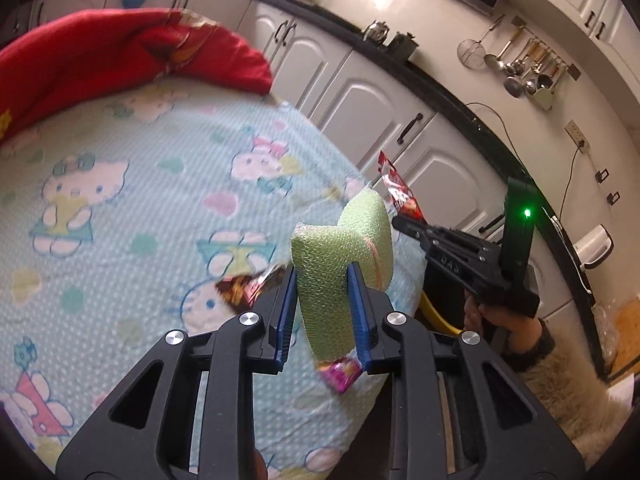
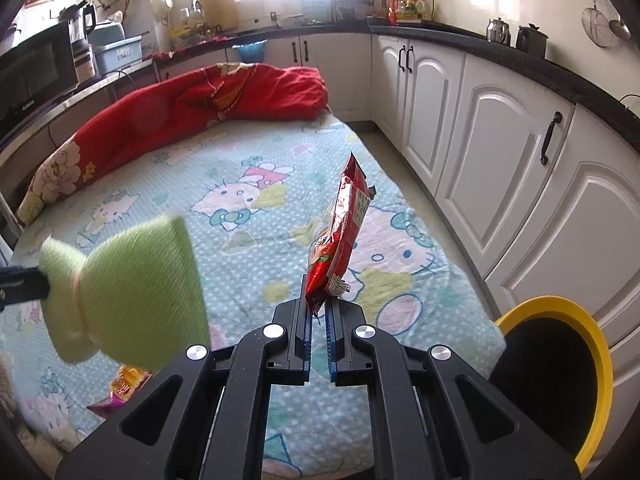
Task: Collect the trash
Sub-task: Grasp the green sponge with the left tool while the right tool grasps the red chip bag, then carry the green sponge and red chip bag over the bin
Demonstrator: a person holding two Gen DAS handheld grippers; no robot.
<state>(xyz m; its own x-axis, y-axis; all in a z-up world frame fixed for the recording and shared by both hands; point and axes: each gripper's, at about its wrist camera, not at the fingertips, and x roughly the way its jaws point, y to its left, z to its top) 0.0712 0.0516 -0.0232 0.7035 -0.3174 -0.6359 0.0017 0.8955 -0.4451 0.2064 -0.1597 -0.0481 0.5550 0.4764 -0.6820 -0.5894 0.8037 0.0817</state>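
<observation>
My left gripper (image 1: 322, 280) is shut on a green foam wrap (image 1: 340, 256) and holds it above the bed; the wrap also shows in the right wrist view (image 2: 128, 284). My right gripper (image 2: 318, 308) is shut on a red snack packet (image 2: 340, 232), held upright over the bed; it also shows in the left wrist view (image 1: 400, 192). A pink wrapper (image 1: 342, 374) and a brown wrapper (image 1: 244, 288) lie on the bedsheet. An orange-purple wrapper (image 2: 120, 392) lies near the bed's front edge. A black bin with a yellow rim (image 2: 560, 380) stands beside the bed at right.
The bed has a light-blue cartoon sheet (image 2: 240, 208) and a red quilt (image 2: 180, 112) bunched along its far side. White kitchen cabinets (image 2: 500, 160) with a dark countertop run along the right, leaving a narrow floor strip. Utensils hang on the wall (image 1: 528, 68).
</observation>
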